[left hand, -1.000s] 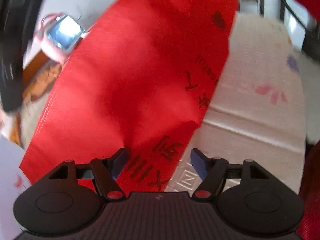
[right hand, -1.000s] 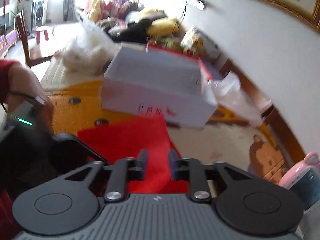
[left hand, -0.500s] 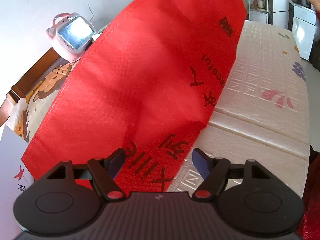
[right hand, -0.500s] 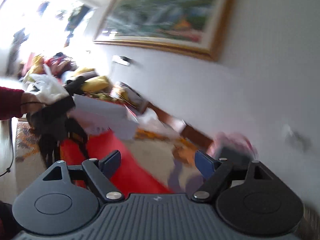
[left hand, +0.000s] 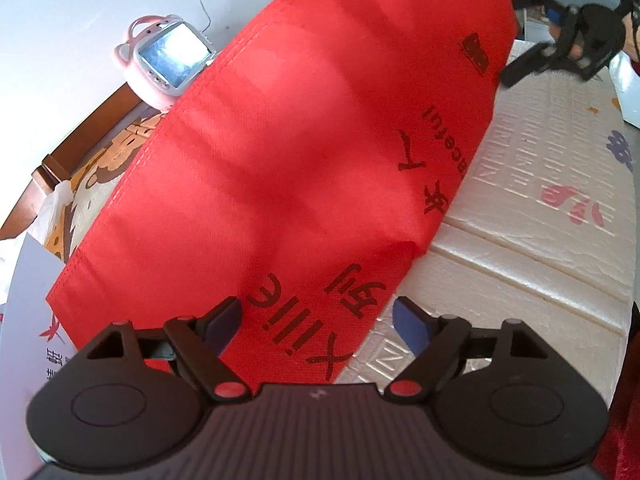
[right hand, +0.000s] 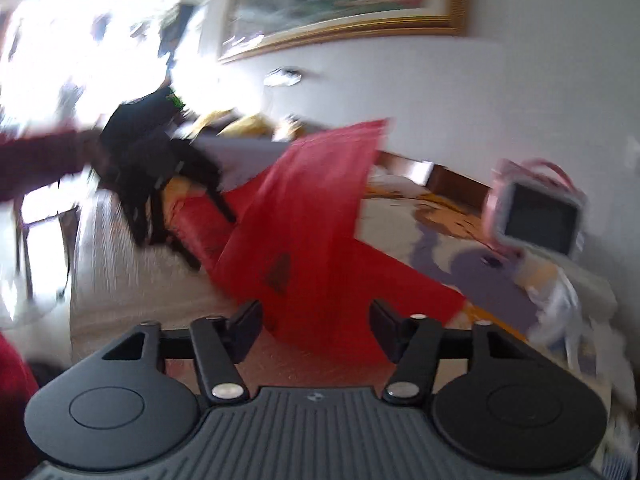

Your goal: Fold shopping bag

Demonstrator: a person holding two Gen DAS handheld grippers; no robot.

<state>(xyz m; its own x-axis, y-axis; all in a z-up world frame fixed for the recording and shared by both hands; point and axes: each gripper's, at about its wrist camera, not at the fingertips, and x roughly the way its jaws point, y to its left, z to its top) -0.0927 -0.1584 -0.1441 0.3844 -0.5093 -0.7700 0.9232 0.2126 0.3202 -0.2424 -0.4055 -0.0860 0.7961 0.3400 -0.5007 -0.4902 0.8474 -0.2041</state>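
shopping bag (left hand: 304, 152) seemingly draped, unheld

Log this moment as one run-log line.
stage: mid-fold | red bag: part lifted above the foam mat | left claw: open, at bag's near edge | right claw: open, facing bag

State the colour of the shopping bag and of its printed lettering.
The shopping bag is red with dark lettering, clearest in the left wrist view.
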